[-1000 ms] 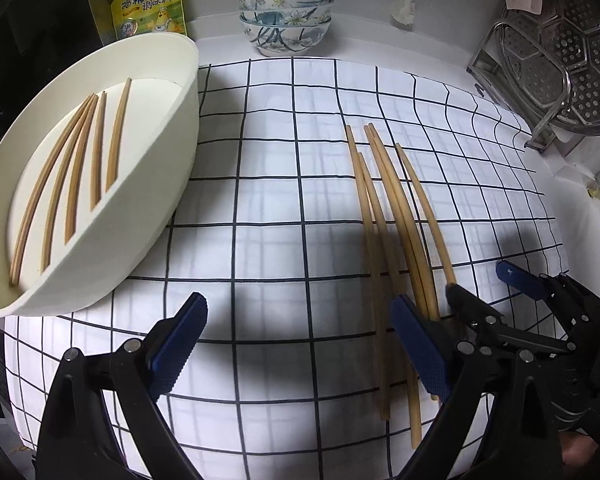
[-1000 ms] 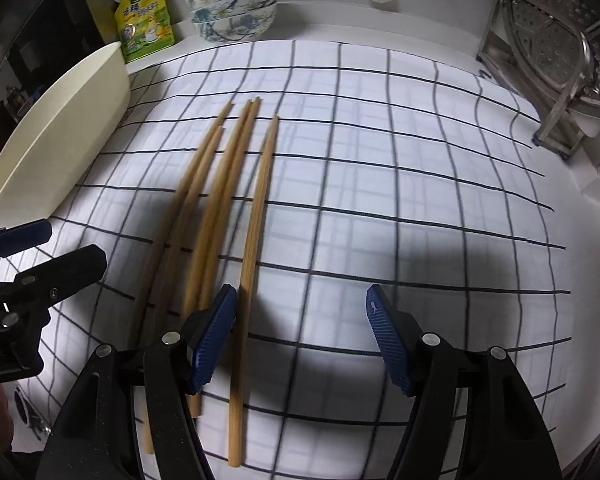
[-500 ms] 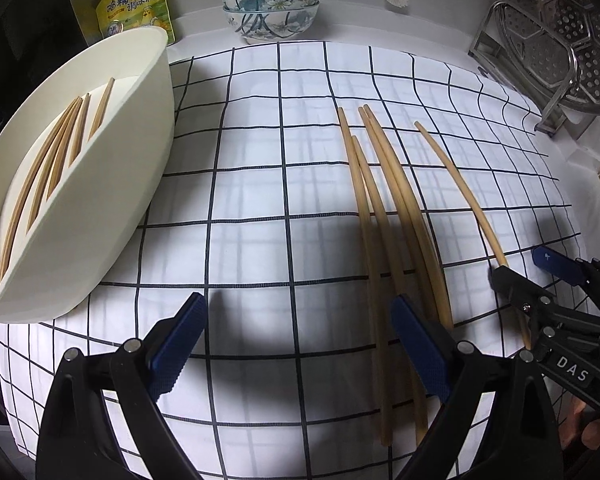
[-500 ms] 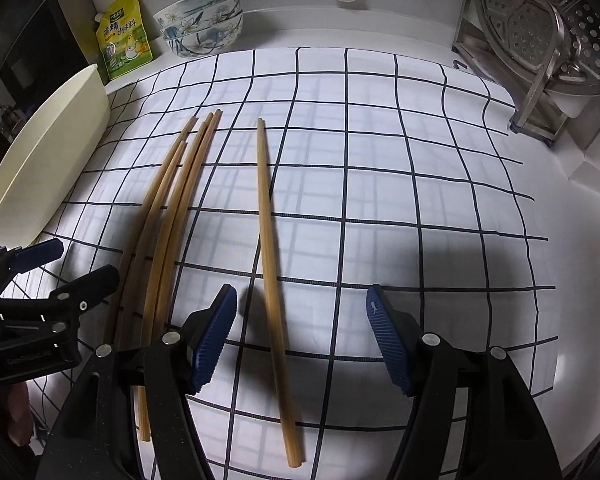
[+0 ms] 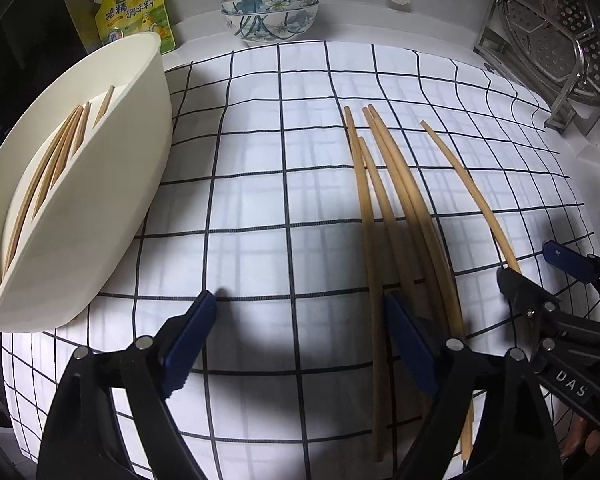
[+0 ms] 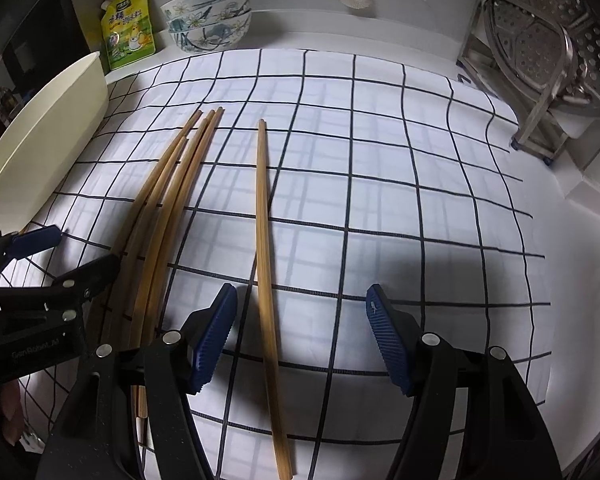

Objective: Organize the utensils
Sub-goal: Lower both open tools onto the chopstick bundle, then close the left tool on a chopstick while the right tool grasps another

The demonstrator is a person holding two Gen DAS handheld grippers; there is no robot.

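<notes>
A bundle of several wooden chopsticks point(image 5: 396, 208) lies lengthwise on the checked cloth point(image 5: 260, 200). My left gripper point(image 5: 300, 340) hovers low over the bundle's near end. Its jaws are closing, with the right finger point(image 5: 412, 344) over the bundle and the pads pressing on nothing. One chopstick point(image 6: 265, 240) lies apart to the right, between the fingers of my open right gripper point(image 6: 300, 336) and nearer the left pad point(image 6: 214, 336), untouched. The same chopstick point(image 5: 468, 192) and right gripper point(image 5: 540, 272) show in the left wrist view. A white oval tray point(image 5: 100, 208) on the left holds several chopsticks point(image 5: 52, 168).
Stacked flowered bowls point(image 5: 270, 4) and a yellow pouch point(image 5: 134, 12) stand at the back. A steel rack with perforated plates point(image 6: 548, 52) stands at the right rear. The left gripper point(image 6: 68, 254) shows at the left edge of the right wrist view, beside the tray point(image 6: 40, 140).
One chopstick has come away from the bundle and now lies alone to its right, between the right gripper's fingers. The left gripper has dropped closer to the cloth and its jaws have narrowed a little.
</notes>
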